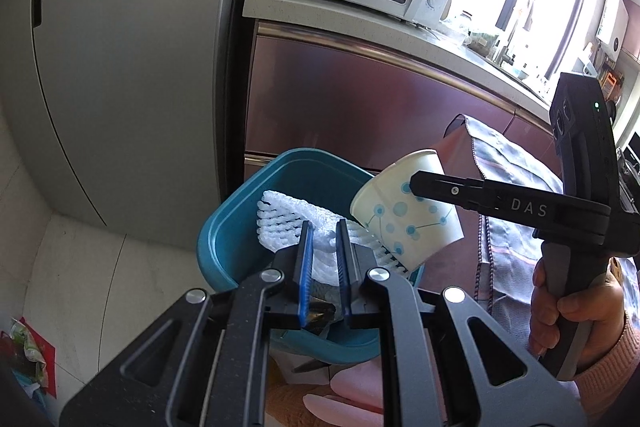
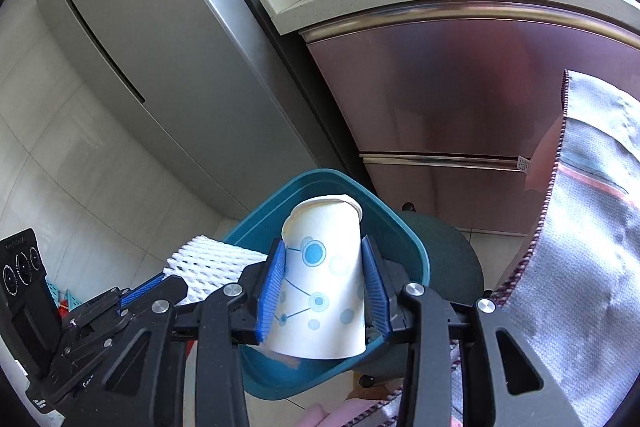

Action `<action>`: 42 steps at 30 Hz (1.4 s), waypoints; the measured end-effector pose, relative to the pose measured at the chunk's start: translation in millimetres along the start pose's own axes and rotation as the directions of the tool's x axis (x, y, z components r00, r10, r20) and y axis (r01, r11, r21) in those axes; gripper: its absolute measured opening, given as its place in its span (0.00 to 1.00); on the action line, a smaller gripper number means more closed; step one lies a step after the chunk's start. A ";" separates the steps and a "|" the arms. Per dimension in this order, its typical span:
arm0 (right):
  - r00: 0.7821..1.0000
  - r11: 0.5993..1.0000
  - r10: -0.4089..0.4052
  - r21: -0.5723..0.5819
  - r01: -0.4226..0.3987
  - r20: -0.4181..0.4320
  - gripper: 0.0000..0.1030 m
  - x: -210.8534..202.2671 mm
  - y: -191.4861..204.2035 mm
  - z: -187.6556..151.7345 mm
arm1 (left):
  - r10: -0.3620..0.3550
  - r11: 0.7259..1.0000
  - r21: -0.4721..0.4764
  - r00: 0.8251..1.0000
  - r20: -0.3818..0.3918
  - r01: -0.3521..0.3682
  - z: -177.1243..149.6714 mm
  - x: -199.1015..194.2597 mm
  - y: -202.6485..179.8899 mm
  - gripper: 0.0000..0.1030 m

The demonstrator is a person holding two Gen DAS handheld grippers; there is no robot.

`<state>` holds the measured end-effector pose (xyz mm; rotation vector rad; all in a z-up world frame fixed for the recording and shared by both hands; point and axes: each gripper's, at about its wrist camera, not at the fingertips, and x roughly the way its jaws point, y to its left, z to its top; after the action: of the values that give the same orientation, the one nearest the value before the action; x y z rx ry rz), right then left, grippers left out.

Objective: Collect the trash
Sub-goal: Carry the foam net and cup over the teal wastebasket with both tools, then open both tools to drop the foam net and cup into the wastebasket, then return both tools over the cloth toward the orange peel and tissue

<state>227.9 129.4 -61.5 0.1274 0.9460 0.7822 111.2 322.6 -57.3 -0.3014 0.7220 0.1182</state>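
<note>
Right wrist view: right gripper [image 2: 324, 287] clamping dotted paper cup [image 2: 320, 275], hovering above teal bin [image 2: 416, 259]. Left gripper [image 1: 322, 267] pinching white foam fruit net [image 1: 296, 223] over same bin. Risking: squeezed cup slipping sideways, tumbling outside bin rim, rolling onto floor.

One paper cup [image 2: 320, 279], one foam net [image 1: 296, 227], one bin [image 1: 240, 223].

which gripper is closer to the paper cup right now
Right. The right gripper is clamped on the paper cup over the teal bin; the left gripper holds white foam netting beside it.
</note>
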 end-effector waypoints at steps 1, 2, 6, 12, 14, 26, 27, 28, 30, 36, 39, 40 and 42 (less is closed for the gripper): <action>1.000 1.000 -0.003 -0.003 0.003 -0.004 0.36 2.1 0.5 0.3 | 0.001 1.000 0.002 1.000 -0.005 -0.001 -0.9 2.2 -0.7 0.12; 1.000 1.000 -0.005 -0.005 0.005 -0.009 0.36 4.0 0.7 0.0 | 0.002 1.000 0.003 1.000 -0.010 -0.002 -1.4 4.8 -1.1 0.12; 1.000 1.000 -0.014 -0.010 0.014 -0.028 0.36 9.7 0.3 -1.5 | 0.001 1.000 0.000 1.000 -0.029 -0.001 -2.4 16.2 -1.0 0.12; 0.999 1.000 -0.023 -0.006 0.023 -0.039 0.39 15.0 0.3 -1.7 | 0.004 1.000 0.007 0.998 -0.056 -0.004 -1.7 33.1 -4.0 0.17; 0.999 1.000 -0.027 0.000 0.027 -0.037 0.39 15.9 -0.8 -1.2 | 0.003 1.000 0.004 0.998 -0.067 -0.003 -1.9 39.0 -5.1 0.25; 1.000 1.000 -0.017 0.024 0.017 0.001 0.47 -5.1 -8.2 -12.0 | 0.004 1.000 -0.001 0.999 -0.049 -0.004 -12.1 33.8 -14.8 0.57; 1.000 1.000 -0.016 0.018 0.016 0.012 0.49 -10.3 -7.1 -13.8 | 0.004 1.000 0.006 0.999 -0.039 -0.004 -13.8 29.2 -16.4 0.58; 1.000 1.000 -0.016 0.011 0.016 0.021 0.50 -15.4 -5.9 -15.4 | 0.004 1.000 0.014 1.000 -0.030 -0.003 -15.1 25.0 -19.1 0.61; 0.999 1.000 -0.008 -0.002 0.008 0.041 0.53 -29.1 -3.3 -20.0 | 0.009 1.000 0.028 1.000 -0.004 -0.009 -17.3 14.6 -24.0 0.68; 0.992 0.998 -0.016 -0.055 0.023 0.124 0.63 -82.7 -1.7 -43.1 | 0.003 0.998 0.061 0.995 0.101 -0.010 -25.1 -22.6 -46.1 0.78; 0.987 0.997 -0.037 -0.067 0.048 0.157 0.65 -111.5 -8.4 -59.2 | -0.028 0.995 0.101 0.990 0.136 0.014 -32.2 -39.2 -62.9 0.82; 0.984 0.996 -0.047 -0.064 0.059 0.171 0.66 -121.5 -12.4 -64.4 | -0.043 0.993 0.114 0.989 0.143 0.026 -34.5 -43.2 -69.3 0.83; 0.979 0.996 -0.071 -0.047 0.082 0.190 0.67 -142.3 -22.4 -76.4 | -0.078 0.988 0.146 0.986 0.149 0.056 -38.8 -51.5 -82.8 0.83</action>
<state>133.5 3.1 -20.1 0.1144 0.7456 0.7112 65.6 231.7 -31.5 -0.1786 0.5624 0.0258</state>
